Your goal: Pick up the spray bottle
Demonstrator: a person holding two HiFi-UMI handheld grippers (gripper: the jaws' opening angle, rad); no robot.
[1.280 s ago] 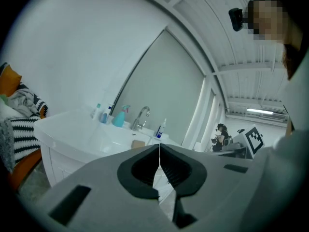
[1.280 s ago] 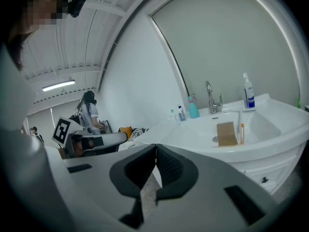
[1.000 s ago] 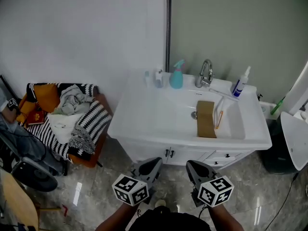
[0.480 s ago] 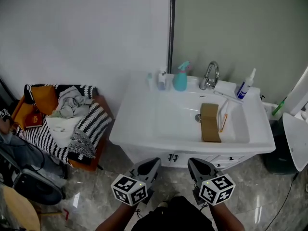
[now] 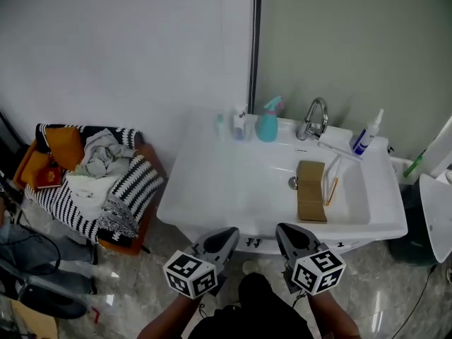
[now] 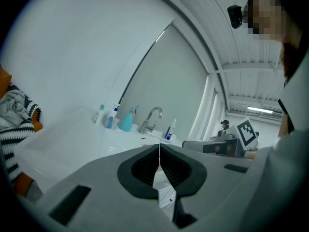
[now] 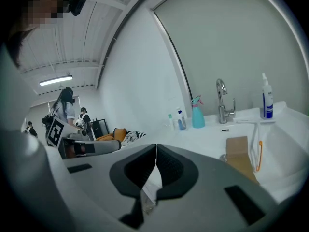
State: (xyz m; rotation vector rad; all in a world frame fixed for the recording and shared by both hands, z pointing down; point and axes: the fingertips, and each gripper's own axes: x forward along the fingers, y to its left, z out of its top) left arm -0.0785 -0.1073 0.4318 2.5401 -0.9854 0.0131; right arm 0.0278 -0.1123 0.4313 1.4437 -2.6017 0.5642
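White surface (image 5: 212, 189) with a basin is sitting against the far wall. A heap of laundry (image 5: 106, 182) is lying to its left. Left tool (image 5: 227, 233) and right tool (image 5: 284, 232) are hovering at the surface's near edge, each with jaws pressed together and nothing between them. Brown pad (image 5: 311, 189) is lying in the basin. Teal spray bottle (image 5: 268, 124) is standing upright on the far rim, just left of the tap (image 5: 314, 117), well apart from both tools.

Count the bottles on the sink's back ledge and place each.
4. Left of the faucet: a small bottle, a blue-and-white bottle, then the teal spray bottle. Right of it: a white nozzle bottle. None looks hidden.
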